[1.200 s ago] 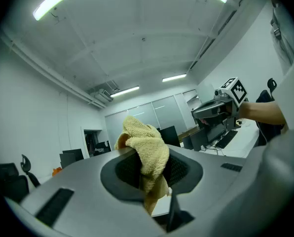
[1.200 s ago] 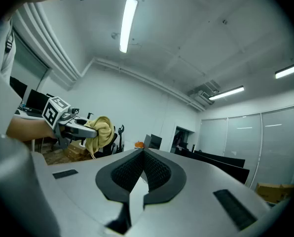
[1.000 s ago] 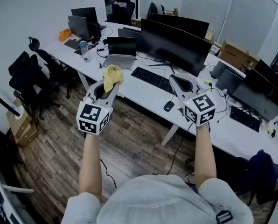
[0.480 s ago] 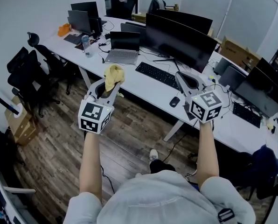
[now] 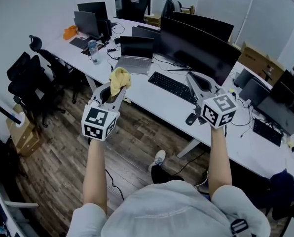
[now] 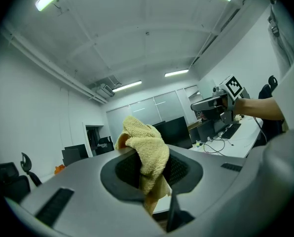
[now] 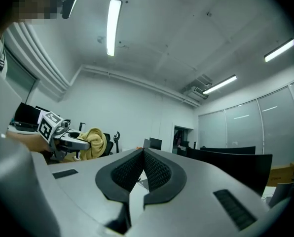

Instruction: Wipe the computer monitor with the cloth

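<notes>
Though limp, cloth (image 5: 120,77) between left tongs (image 5: 116,89)

White desk (image 5: 148,98), monitor (image 5: 199,51), keyboard (image 5: 172,87), laptop (image 5: 133,59), mouse (image 5: 190,118), bottle (image 5: 92,51)

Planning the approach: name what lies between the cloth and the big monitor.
Head view: the black keyboard on the white desk, between cloth and monitor.

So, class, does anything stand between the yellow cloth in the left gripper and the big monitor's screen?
Nothing visible blocks it. The cloth, held by the left gripper, has open air to the monitor; the keyboard lies flat on the desk, below that path.
</notes>
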`<state>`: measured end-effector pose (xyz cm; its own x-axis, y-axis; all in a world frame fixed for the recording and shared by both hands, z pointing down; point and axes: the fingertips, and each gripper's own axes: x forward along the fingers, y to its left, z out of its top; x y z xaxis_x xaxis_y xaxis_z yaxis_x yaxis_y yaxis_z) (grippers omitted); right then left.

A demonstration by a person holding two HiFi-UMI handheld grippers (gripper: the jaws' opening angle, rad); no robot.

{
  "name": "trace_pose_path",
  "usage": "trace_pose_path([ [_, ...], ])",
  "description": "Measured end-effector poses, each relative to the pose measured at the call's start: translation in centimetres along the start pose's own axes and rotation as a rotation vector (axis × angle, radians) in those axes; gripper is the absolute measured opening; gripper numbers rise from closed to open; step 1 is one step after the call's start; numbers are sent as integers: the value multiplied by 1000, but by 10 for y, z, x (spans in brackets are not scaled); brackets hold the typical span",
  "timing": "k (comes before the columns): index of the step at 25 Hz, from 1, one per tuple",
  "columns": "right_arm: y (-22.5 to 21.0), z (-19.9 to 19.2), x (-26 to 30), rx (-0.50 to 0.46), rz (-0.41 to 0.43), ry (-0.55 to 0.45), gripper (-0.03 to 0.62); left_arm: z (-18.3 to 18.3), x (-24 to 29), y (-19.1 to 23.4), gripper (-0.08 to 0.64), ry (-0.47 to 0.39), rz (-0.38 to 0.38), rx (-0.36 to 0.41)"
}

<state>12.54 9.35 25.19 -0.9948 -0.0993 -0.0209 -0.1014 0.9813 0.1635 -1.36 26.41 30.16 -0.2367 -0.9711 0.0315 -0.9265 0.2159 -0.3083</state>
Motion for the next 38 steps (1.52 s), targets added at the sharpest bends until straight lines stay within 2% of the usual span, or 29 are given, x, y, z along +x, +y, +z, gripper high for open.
trace_pose_path([
  [6, -56, -21, 74, -6, 6, -4, 26, -16, 85, 44, 98, 13, -10, -12],
  [12, -143, -44, 142, 8, -28, 30, 26, -21, 191, 89, 98, 21, -21, -34],
  [20, -234, -66, 200, 39, -67, 61, 26, -30, 311, 125, 98, 12, -58, -87],
  [28, -266, -77, 236, -6, -104, 99, 26, -43, 390, 145, 98, 0, -114, -126],
  [34, -283, -81, 265, -45, -201, 104, 26, -56, 452, 174, 98, -35, -181, -155],
  [38, -296, -87, 289, -59, -285, 134, 26, -63, 500, 198, 97, -55, -246, -133],
])
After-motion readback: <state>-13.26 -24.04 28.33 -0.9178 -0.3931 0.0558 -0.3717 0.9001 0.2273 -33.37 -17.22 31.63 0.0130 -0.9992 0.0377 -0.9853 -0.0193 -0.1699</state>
